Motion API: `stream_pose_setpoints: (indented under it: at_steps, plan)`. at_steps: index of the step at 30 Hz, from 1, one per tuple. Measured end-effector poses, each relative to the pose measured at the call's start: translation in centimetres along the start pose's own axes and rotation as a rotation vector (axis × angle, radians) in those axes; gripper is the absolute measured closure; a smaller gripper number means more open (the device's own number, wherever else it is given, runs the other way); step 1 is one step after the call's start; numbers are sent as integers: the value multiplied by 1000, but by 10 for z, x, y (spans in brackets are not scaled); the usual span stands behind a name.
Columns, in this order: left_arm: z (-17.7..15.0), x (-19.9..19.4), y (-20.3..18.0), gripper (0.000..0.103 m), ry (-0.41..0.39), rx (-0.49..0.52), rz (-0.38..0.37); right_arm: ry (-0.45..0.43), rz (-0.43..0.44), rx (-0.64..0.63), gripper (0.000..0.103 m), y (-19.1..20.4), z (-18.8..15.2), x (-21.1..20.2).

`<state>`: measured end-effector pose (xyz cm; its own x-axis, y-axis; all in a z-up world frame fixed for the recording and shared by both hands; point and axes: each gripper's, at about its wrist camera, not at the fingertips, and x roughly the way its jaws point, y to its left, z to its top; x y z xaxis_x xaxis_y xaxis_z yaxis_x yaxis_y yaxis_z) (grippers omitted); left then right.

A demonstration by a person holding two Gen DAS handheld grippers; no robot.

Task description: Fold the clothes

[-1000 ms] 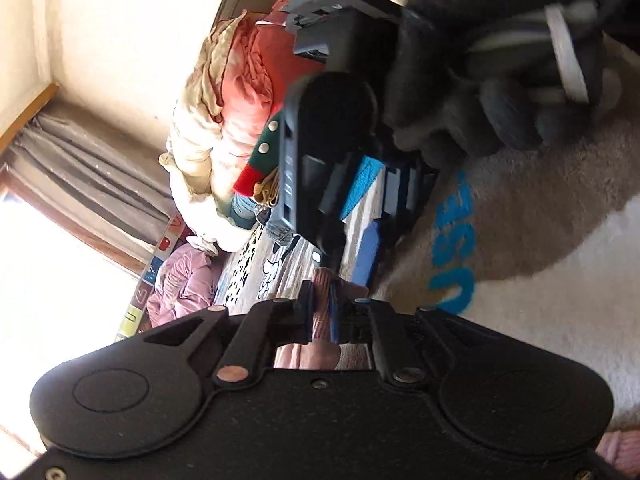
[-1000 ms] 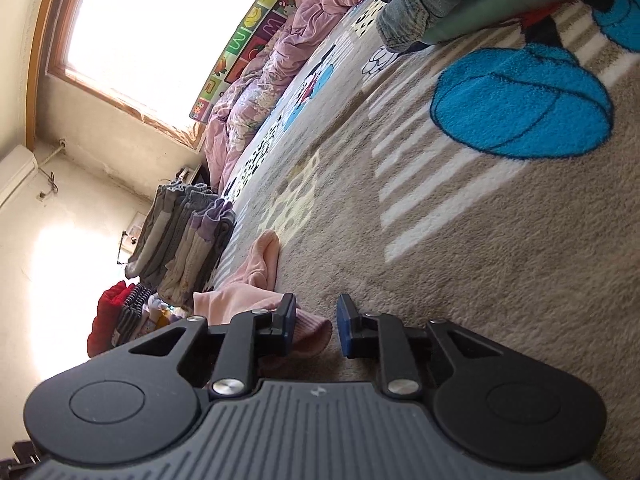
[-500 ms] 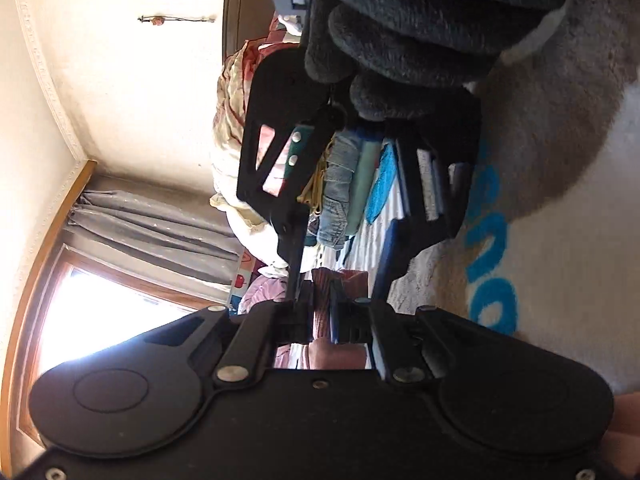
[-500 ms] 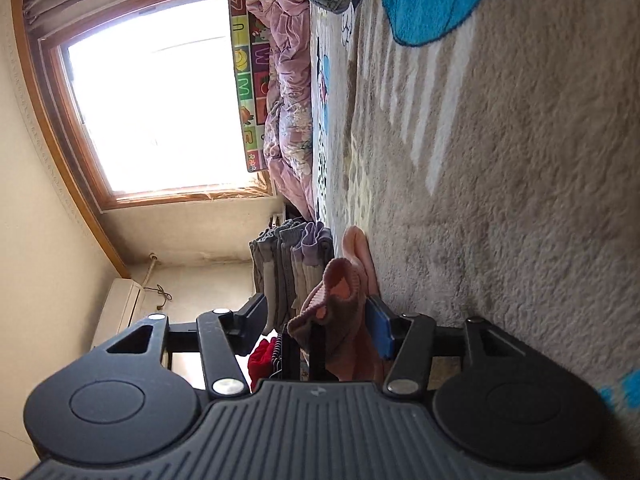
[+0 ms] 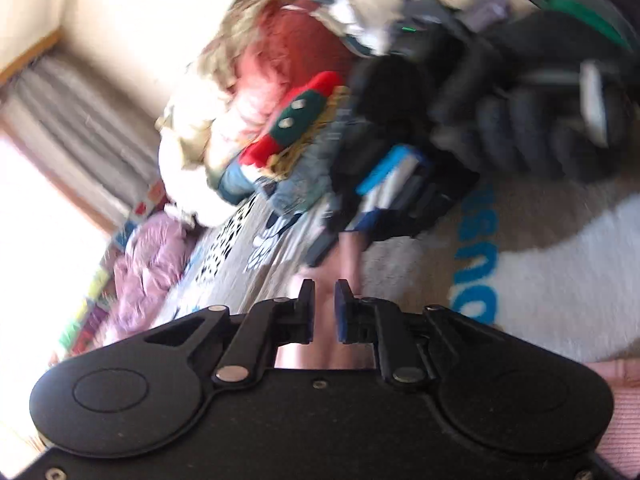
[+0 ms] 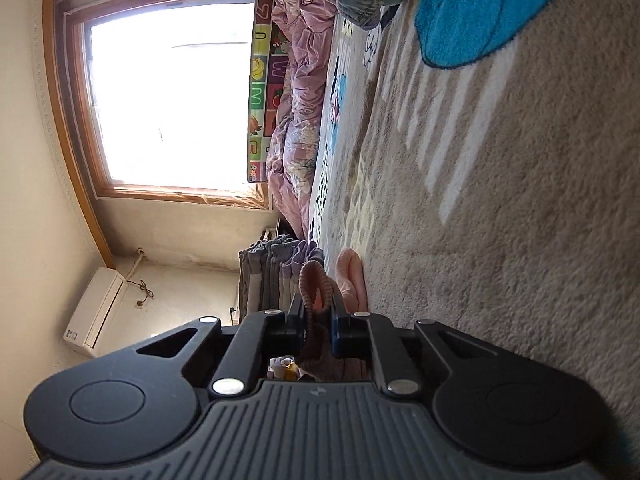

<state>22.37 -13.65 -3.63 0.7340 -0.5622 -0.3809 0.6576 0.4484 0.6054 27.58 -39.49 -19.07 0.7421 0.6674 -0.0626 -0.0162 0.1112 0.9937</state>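
A pink ribbed garment [image 6: 352, 280] lies on the beige carpet [image 6: 520, 240]. My right gripper [image 6: 318, 312] is shut on a bunched ribbed edge of it [image 6: 316, 280] and holds that edge off the carpet. My left gripper [image 5: 325, 300] is shut on a blurred strip of the same pink cloth [image 5: 348, 252]; more of it shows at the lower right [image 5: 616, 392]. The right gripper [image 5: 384, 184], in a black-gloved hand [image 5: 540, 120], hangs just beyond the left one. The left wrist view is motion-blurred.
A heap of unfolded clothes [image 5: 280, 112] sits at the carpet's far end. A folded stack of grey and lilac garments [image 6: 276, 276] stands behind the pink garment. A pink quilt [image 6: 300, 100] lies along the window wall. The carpet has blue patches [image 6: 480, 12].
My right gripper has closed on the pink garment's ribbed edge and lifted it. The left wrist view has swung, and the gloved hand with the right gripper has drawn back up and right.
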Motion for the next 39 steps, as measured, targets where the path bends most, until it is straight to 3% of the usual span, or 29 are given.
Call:
stream_pose_setpoints:
  at_steps: [2,4,6,8,11,17,20,22,26,30,33,36,39]
  plan:
    - [-2,3,33,95,16,-202,-22,0,-9,-24,89,2,1,-2]
    - [-8,22,19,95,107,-196,-105,8,-17,-35,89,2,0,-1]
    - [-25,33,-18,96,196,-84,-92,17,-31,-54,89,3,-2,1]
    - [-25,28,-25,95,201,-75,-82,27,-70,-93,89,6,-5,1]
    - [-24,12,2,88,178,-174,-69,42,-140,-160,88,11,-11,2]
    - [-91,-1,87,89,220,-534,98,65,-267,-339,88,27,-27,16]
    - [-111,13,96,89,218,-627,73,63,-278,-350,91,27,-27,16]
    - [-127,36,95,89,297,-645,52,66,-277,-350,91,27,-27,16]
    - [-129,18,114,89,234,-754,48,66,-268,-332,92,25,-26,10]
    - [-129,-6,128,89,195,-788,38,69,-165,-194,91,19,-21,-1]
    - [-128,1,118,89,204,-757,-7,44,-73,-76,91,12,-15,-13]
    - [-136,34,96,90,311,-701,-45,27,-101,-68,91,8,-11,-17]
    - [-132,28,99,88,295,-709,-38,38,-153,-120,91,10,-13,-12]
